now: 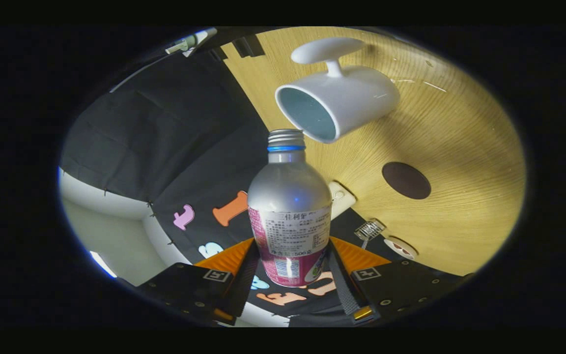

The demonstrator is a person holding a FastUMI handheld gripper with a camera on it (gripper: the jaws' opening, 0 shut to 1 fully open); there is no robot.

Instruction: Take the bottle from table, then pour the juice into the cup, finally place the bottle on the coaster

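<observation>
- Gripper (290,273) clamped on bottle (290,216), one finger pressing each side of its lower body
- Capped neck just below the mouth of white cup (337,101)
- Brown coaster (406,180) apart on wooden table (469,162), beyond the fingers

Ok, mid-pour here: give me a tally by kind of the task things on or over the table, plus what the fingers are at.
Bottles: 1, the bottle, gripped between the fingers, tipped toward the cup
Cups: 1, the white cup
Coasters: 1, the dark round coaster on the wooden table
Total: 3
</observation>
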